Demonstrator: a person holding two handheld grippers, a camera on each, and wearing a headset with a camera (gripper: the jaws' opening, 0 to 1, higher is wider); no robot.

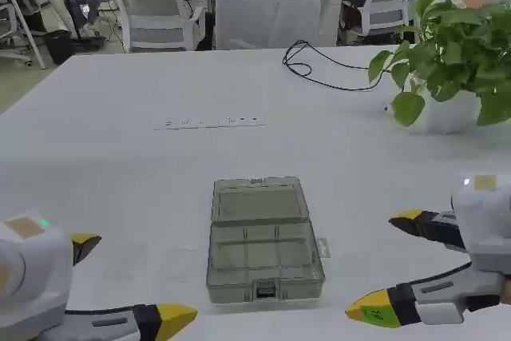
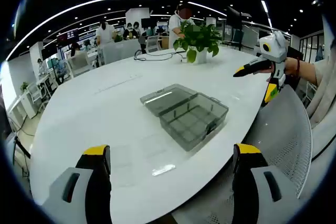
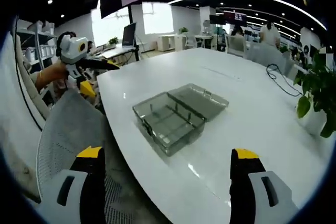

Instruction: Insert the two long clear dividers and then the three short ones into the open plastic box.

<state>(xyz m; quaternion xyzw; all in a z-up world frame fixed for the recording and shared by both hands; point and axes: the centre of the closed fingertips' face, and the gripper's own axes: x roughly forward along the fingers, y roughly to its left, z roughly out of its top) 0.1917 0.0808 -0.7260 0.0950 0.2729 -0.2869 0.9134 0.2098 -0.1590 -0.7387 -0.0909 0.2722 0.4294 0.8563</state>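
At the near middle of the bench [image 1: 120, 157] | top smooth, matte white | plastic box [image 1: 239, 285] smoky, translucent, rectangular, rounded corners | lid [image 1: 259, 204] lies open flat behind the base, latch on front wall | left gripper [image 1: 134, 277], right gripper [image 1: 383, 263] flank it, apart from it | both yellow-tipped jaws spread, holding nothing

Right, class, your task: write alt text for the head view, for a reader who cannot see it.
An open clear plastic box lies on a white table, lid folded flat on its far side. The left gripper and right gripper, both open, flank it near the front. Farther back are clear strips, a black cable and a potted plant.
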